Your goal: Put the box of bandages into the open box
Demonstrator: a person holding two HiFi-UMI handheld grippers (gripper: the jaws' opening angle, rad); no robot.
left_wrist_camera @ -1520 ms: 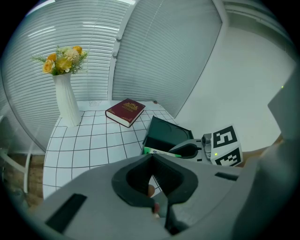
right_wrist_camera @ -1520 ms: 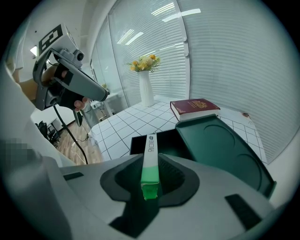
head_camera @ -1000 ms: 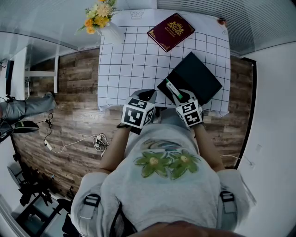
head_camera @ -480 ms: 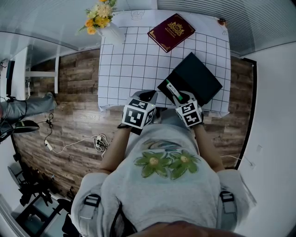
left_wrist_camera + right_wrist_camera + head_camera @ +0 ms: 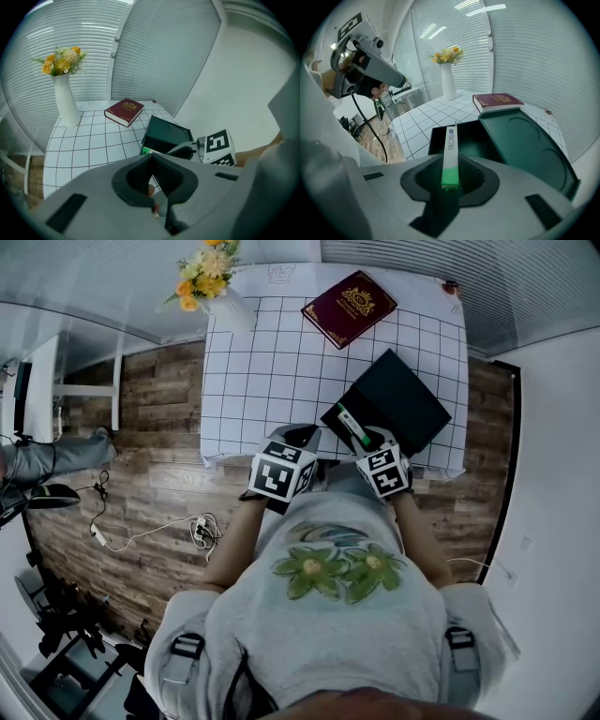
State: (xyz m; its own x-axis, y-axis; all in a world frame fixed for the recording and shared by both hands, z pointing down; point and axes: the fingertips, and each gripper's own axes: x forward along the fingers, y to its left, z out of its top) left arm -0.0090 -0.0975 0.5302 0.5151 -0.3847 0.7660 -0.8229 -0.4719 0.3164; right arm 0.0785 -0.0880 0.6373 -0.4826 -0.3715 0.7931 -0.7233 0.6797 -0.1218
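Seemingly unmoved, right claw (image 5: 450,164) clamps bandage box (image 5: 451,140).

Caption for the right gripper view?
Right gripper holds the green-and-white bandage box edge-on, pointed at the open dark box.

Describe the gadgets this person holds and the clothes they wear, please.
The left gripper and right gripper are smooth grey plastic shells with black-lined jaws. Each carries a white cube printed with black square markers. The person wears a light grey short-sleeved T-shirt with green, yellow-centred flowers on it, and dark shoulder straps with buckles.
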